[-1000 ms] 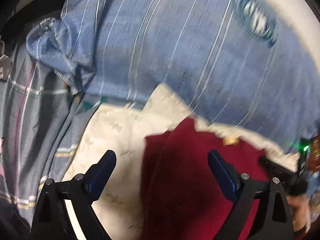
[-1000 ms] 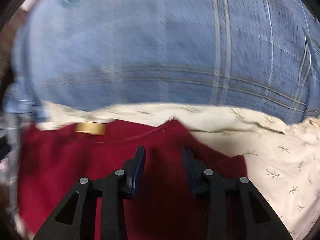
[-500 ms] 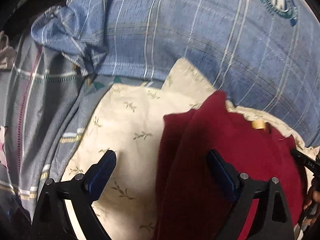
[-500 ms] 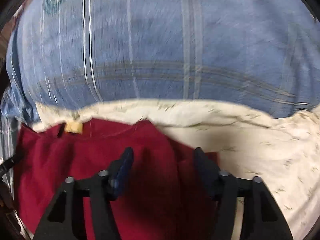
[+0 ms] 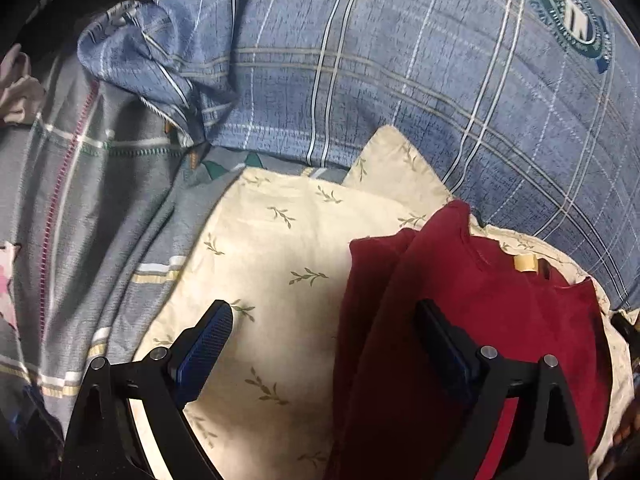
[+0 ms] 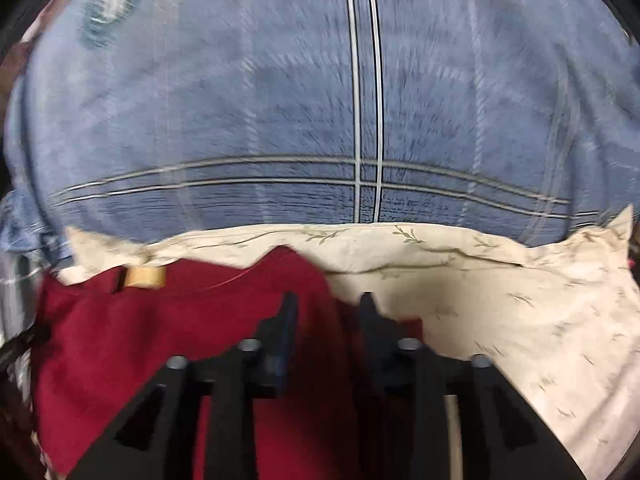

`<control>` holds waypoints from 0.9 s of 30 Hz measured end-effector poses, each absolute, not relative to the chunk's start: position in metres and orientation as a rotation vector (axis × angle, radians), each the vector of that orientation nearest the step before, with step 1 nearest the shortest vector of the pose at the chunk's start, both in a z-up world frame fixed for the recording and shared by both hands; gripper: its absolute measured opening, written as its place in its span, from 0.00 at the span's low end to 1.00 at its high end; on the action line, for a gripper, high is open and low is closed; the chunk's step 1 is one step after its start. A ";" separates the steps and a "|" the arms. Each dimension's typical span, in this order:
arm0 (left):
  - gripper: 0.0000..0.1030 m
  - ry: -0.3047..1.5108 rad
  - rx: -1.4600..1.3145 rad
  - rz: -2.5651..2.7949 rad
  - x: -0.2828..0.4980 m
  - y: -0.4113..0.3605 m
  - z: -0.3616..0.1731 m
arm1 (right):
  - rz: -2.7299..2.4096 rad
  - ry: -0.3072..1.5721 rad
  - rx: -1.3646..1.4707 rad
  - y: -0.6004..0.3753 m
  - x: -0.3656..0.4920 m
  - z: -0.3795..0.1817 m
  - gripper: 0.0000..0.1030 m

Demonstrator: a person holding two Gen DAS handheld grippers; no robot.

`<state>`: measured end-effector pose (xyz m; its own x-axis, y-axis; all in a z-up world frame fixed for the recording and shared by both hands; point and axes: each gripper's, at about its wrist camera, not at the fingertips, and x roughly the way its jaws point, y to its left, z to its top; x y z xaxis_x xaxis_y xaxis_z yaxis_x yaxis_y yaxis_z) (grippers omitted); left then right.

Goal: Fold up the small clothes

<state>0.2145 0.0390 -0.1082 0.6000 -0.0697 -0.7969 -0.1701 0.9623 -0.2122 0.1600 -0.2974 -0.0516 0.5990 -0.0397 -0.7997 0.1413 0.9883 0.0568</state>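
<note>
A dark red shirt (image 5: 480, 320) with a tan neck label (image 5: 525, 263) lies partly folded on a cream leaf-print pillow (image 5: 272, 264). My left gripper (image 5: 324, 332) is open and empty, its right finger over the shirt's folded left side and its left finger over the pillow. In the right wrist view the same red shirt (image 6: 140, 340) lies below my right gripper (image 6: 326, 304), whose jaws stand narrowly apart over the shirt's right edge; blur hides whether cloth is pinched between them.
A blue plaid blanket (image 5: 400, 80) with a round green emblem (image 5: 572, 20) covers the bed behind the pillow, also in the right wrist view (image 6: 320, 100). A grey striped blanket (image 5: 80, 200) lies at the left. A bunched fold of blue cloth (image 5: 152, 68) rises at the upper left.
The right gripper's jaws opened wider half a second ago and have now closed to a narrow gap over the shirt's edge. The left gripper has stayed open and shifted slightly back.
</note>
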 end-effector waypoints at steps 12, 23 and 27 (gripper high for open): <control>0.90 0.919 -0.256 -0.088 0.132 0.014 -0.068 | -0.087 1.033 0.065 -0.267 0.083 -0.069 0.36; 0.93 1.016 -0.246 -0.109 0.105 0.008 -0.109 | -0.124 0.977 0.113 -0.261 0.036 -0.049 0.50; 0.94 0.993 -0.236 -0.104 0.107 0.006 -0.104 | -0.140 1.011 0.087 -0.267 0.044 -0.072 0.51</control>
